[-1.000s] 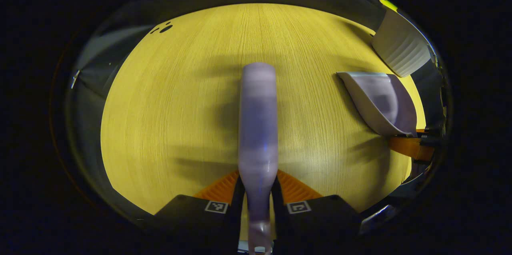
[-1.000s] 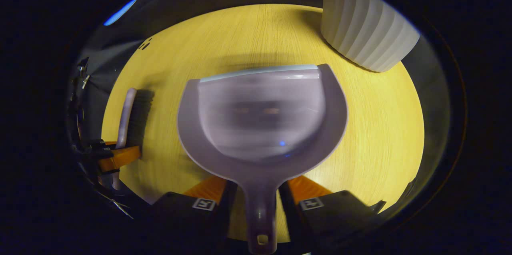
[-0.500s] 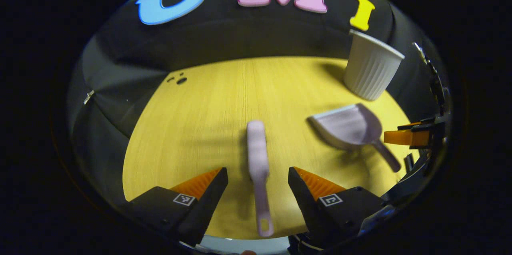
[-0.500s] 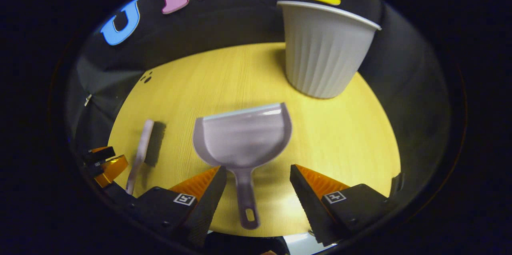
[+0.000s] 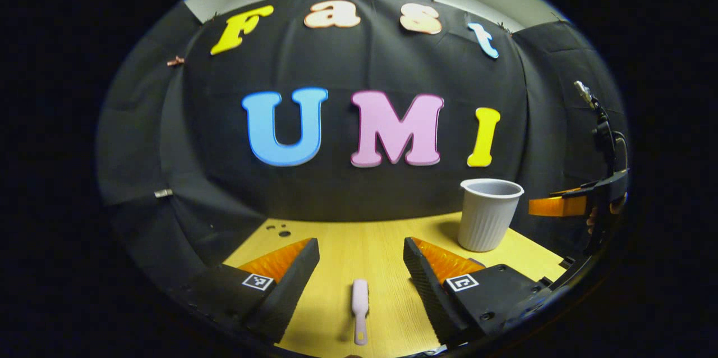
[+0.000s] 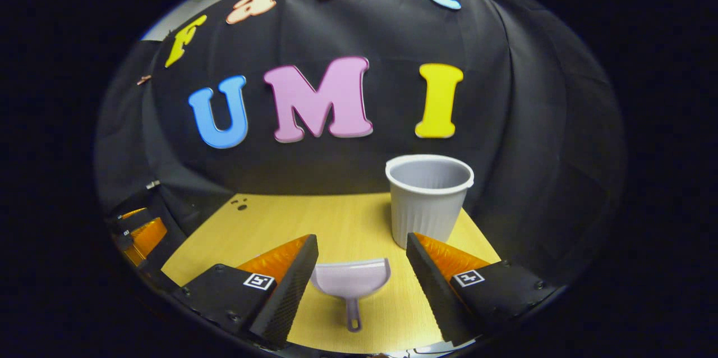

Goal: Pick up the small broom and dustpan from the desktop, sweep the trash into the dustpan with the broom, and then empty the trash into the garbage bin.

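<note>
In the left gripper view, the left gripper point(image 5: 362, 257) is up above the yellow table point(image 5: 381, 240) with its two fingers spread wide apart. It holds nothing. One small broom point(image 5: 359, 308) lies flat on the table below, between the fingers but well under them, with its handle pointing toward the camera. One white ribbed bin point(image 5: 489, 214) stands upright at the far right of the table. Far off at the right edge, I can see part of the other gripper point(image 5: 566, 205). A few tiny dark bits point(image 5: 280, 230) sit near the far left edge of the table.

In the right gripper view, the right gripper point(image 6: 362, 254) is also up in the air, fingers wide apart, holding nothing. One dustpan point(image 6: 351, 281) lies on the table below it, scoop facing away and handle toward the camera. The bin point(image 6: 429, 201) stands just behind the dustpan and a little to the right. The dark bits point(image 6: 241, 205) are far off to the left.

What could go wrong? I think the bits may be missed, because they are very small and sit well away from both tools. The bin looks light, so a bump from the dustpan could tip it over. The broom handle is thin, so a crooked grab could let it slip.

I count one broom, one dustpan, one bin, two grippers, and about three bits.
</note>
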`<state>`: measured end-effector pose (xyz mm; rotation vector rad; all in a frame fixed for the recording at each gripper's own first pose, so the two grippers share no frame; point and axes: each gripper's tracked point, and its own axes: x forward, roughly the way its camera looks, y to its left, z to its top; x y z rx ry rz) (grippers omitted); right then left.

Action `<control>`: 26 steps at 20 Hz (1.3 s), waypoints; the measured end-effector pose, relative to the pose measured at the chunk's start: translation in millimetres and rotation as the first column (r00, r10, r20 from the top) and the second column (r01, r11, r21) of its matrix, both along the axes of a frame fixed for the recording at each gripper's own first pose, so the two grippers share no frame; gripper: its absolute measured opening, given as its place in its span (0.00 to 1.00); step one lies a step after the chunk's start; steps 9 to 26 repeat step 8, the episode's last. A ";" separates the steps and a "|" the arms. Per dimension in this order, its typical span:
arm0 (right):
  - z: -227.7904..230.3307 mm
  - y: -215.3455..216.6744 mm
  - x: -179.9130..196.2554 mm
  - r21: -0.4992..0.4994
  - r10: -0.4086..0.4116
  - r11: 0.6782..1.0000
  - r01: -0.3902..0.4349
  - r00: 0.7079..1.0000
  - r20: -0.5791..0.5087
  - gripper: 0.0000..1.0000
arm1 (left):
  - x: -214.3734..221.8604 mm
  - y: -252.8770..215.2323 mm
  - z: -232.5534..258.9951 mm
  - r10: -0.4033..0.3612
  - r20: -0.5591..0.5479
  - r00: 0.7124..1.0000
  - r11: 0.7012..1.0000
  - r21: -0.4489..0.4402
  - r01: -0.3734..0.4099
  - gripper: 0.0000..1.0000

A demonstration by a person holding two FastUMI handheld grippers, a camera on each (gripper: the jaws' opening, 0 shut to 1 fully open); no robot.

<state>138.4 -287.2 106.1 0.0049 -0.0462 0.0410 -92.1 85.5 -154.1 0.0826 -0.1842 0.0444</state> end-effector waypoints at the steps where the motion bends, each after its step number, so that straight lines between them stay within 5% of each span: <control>1: 11.3 3.7 -8.7 -0.004 0.024 1.000 -0.024 0.999 0.036 0.99 | -13.4 -2.0 7.1 0.027 0.018 0.999 1.000 0.009 -0.027 0.96; 4: 36.9 12.4 -36.5 0.010 0.107 0.994 -0.109 0.985 0.134 0.99 | -29.6 -25.4 5.2 0.065 0.014 0.998 0.997 -0.038 -0.064 0.96; 8: 6.3 -6.0 -34.6 -0.083 0.151 0.986 -0.145 0.986 0.066 0.99 | -43.9 -83.9 -15.2 0.049 -0.010 0.999 0.996 -0.069 -0.050 0.95; 26: 6.3 -6.0 -34.6 -0.083 0.151 0.986 -0.145 0.986 0.066 0.99 | -43.9 -83.9 -15.2 0.049 -0.010 0.999 0.996 -0.069 -0.050 0.95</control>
